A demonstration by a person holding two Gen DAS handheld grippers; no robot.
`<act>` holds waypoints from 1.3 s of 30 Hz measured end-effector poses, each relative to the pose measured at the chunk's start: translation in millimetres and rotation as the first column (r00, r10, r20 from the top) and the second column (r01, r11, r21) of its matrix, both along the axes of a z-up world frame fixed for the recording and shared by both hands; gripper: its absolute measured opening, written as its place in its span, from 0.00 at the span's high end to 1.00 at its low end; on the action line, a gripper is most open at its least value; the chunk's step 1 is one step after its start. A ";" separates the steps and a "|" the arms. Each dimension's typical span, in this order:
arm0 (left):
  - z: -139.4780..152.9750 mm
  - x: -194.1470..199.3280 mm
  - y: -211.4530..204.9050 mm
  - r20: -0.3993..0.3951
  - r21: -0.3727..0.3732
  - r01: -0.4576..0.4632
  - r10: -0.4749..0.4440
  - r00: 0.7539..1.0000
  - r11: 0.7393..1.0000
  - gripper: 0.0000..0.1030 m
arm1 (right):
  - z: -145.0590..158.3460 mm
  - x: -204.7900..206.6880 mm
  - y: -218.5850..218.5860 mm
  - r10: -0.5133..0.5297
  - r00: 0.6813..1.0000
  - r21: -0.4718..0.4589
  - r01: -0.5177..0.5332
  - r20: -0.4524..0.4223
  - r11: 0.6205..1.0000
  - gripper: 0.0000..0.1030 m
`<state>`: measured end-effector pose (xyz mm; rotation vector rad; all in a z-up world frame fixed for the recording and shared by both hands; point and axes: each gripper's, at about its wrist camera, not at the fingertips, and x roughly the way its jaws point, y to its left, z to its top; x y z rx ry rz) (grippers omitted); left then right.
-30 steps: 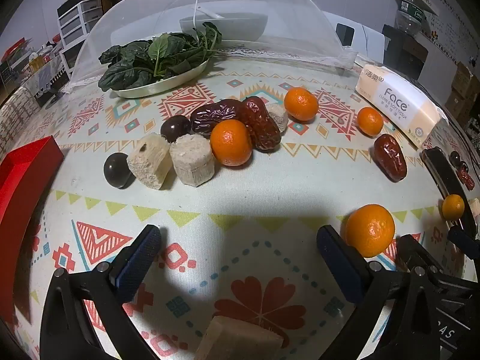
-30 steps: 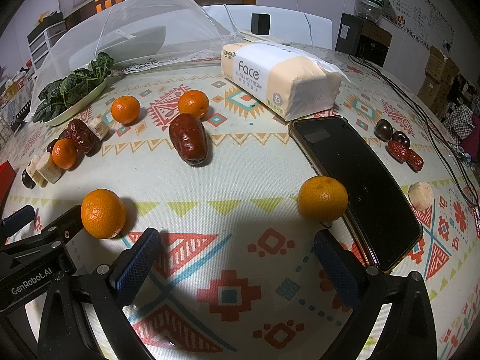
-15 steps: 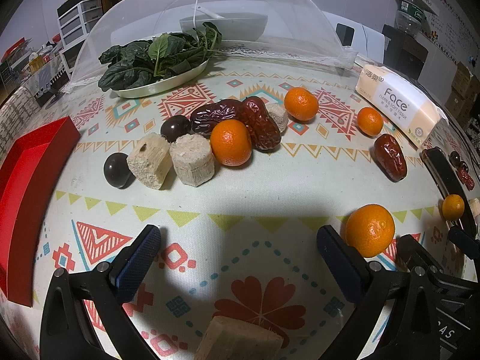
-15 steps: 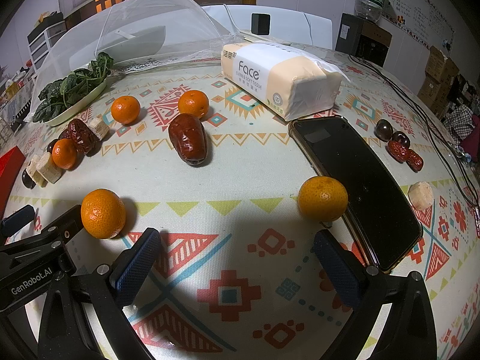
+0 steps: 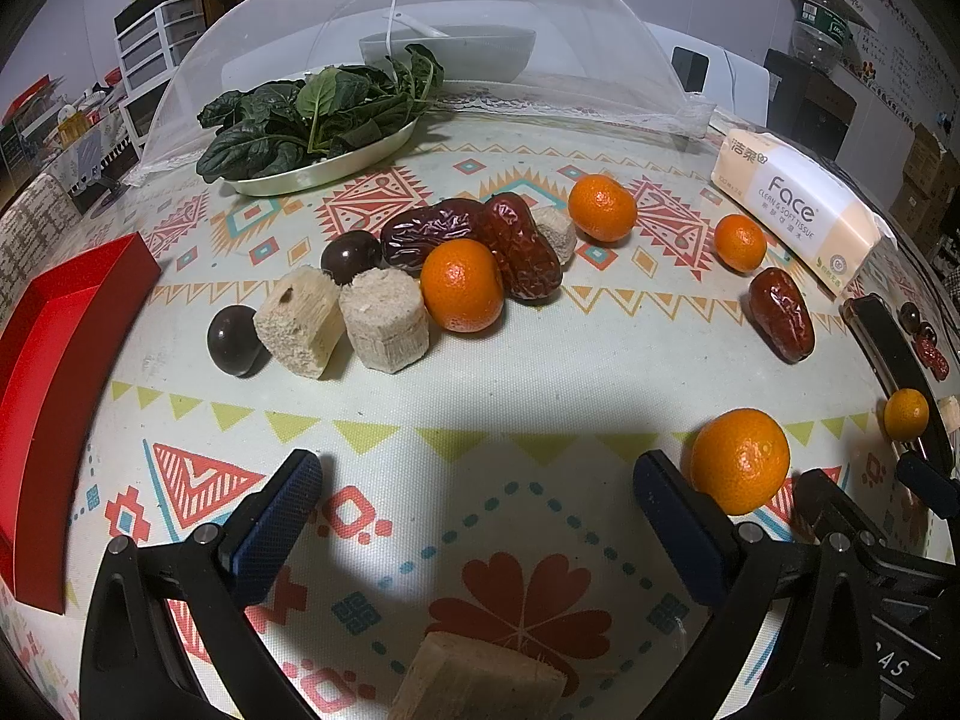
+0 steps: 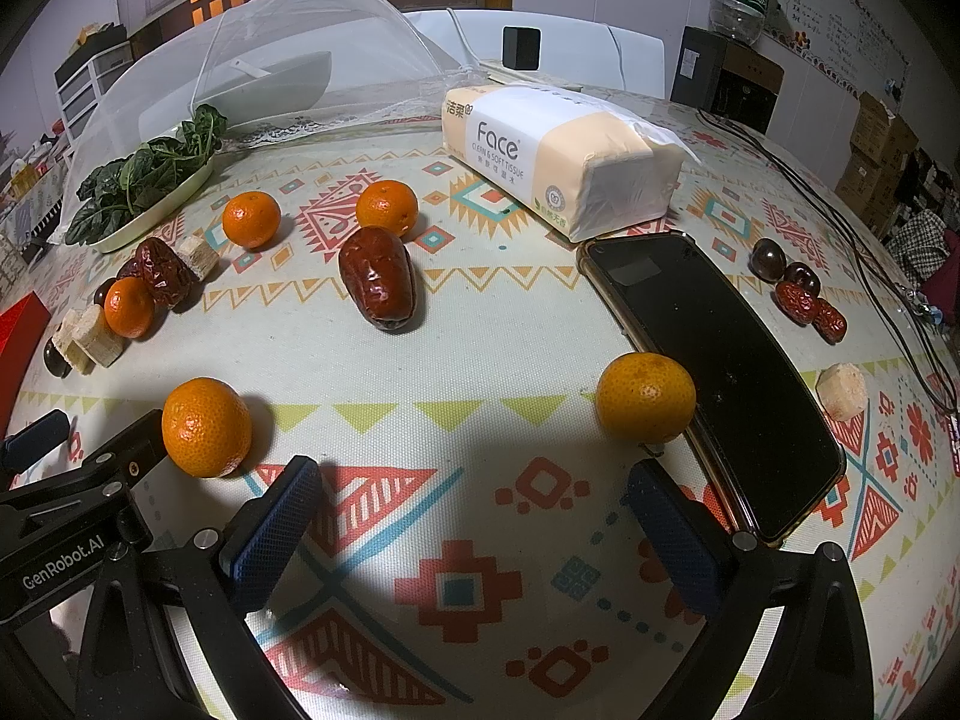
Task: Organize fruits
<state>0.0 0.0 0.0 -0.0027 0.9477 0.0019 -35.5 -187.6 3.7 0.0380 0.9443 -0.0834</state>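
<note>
Fruit lies scattered on a patterned tablecloth. In the left wrist view a cluster holds an orange (image 5: 461, 285), red dates (image 5: 522, 246), sugarcane chunks (image 5: 384, 321) and dark round fruits (image 5: 233, 339). My left gripper (image 5: 477, 516) is open and empty, low over the cloth, with an orange (image 5: 739, 459) just right of its right finger and a cane chunk (image 5: 480, 687) under it. My right gripper (image 6: 474, 525) is open and empty, with one orange (image 6: 206, 426) ahead left, another orange (image 6: 646, 397) ahead right and a red date (image 6: 378, 285) farther ahead.
A red tray (image 5: 54, 372) lies at the left edge. A black phone (image 6: 714, 372) lies right of the right gripper. A tissue pack (image 6: 558, 159), a plate of greens (image 5: 318, 126) and a mesh food cover (image 5: 420, 24) stand at the back. More dates (image 6: 807, 306) lie far right.
The red tray has slid in from the left, farther onto the table beside the fruit cluster. Both grippers and the fruit have stayed still.
</note>
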 end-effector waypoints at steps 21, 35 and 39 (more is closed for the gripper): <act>8.2 -35.5 22.8 -0.072 -0.098 0.166 -0.174 0.982 0.981 0.00 | 2.5 -16.7 0.2 0.021 0.997 0.013 -0.020 -0.077 1.000 0.00; 140.0 -137.2 191.0 0.477 -0.080 -0.011 0.048 0.878 0.997 0.00 | 42.9 -53.5 12.6 0.063 0.995 0.079 -0.069 0.074 0.994 0.05; 132.4 -137.8 194.1 0.434 -0.148 0.068 0.003 0.901 0.987 0.00 | 54.8 -40.8 39.5 0.149 0.985 0.097 -0.157 0.088 0.983 0.12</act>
